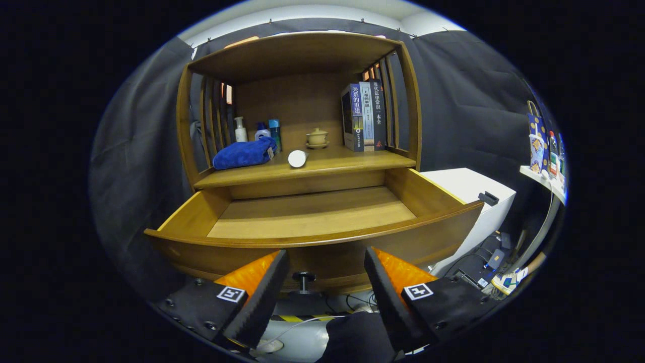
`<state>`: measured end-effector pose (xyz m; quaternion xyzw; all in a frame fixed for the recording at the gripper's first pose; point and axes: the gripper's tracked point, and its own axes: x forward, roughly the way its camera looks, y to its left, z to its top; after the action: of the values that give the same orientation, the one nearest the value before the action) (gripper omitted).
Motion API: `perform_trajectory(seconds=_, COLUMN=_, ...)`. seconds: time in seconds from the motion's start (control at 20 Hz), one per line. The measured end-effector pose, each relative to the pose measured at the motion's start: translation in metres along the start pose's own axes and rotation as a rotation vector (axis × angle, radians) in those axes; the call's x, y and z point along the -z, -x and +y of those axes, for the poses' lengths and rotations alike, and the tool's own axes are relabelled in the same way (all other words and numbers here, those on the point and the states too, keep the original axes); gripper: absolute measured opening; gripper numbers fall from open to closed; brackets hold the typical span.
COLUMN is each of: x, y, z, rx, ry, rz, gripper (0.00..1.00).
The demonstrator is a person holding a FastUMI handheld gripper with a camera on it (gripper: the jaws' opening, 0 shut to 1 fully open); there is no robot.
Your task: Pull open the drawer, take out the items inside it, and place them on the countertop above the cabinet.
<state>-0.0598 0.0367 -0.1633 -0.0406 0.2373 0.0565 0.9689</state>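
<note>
Just ahead of the gripper (320,282), the drawer (312,217) is seen pulled well out of the cabinet (297,101), its curved front panel lying across the view and its small dark knob (304,277) sitting between the two fingers, a little beyond their tips. The fingers are spread wide and nothing is held; neither one is touching the knob or the panel.

The opening step is judged to be done. The wooden floor of the drawer looks bare as far as can be seen, though the strip just behind the front panel is hidden by its rim, so a small item there cannot be ruled out.

On the countertop above the drawer a folded blue towel (244,153) is laid at the left, and a white cylinder (297,158) is lying on its side near the front edge, its round end turned toward the gripper and its long axis running back into the cabinet. Bottles (257,130), a lidded cup (317,136) and books (364,117) are standing further back.

If the towel and cylinder are the drawer's contents, the task is judged nearly or fully complete. Any next move would call for the gripper to be lifted above the front panel so the hidden strip can be checked.
</note>
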Motion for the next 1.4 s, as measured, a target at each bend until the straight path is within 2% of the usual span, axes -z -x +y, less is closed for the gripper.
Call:
perform_trajectory(seconds=0.25, x=-0.001, y=-0.004, z=0.006, rx=-0.028, ry=0.016, rz=-0.003, gripper=0.96)
perform_trajectory(seconds=0.45, x=-0.008, y=-0.012, z=0.0, rx=-0.016, ry=0.023, rz=-0.015, gripper=0.96)
perform_trajectory(seconds=0.65, x=-0.016, y=-0.029, z=0.002, rx=-0.032, ry=0.024, rz=0.004, gripper=0.97)
perform_trajectory(seconds=1.4, x=-0.055, y=-0.105, z=0.014, rx=0.014, ry=0.061, rz=-0.01, gripper=0.95)
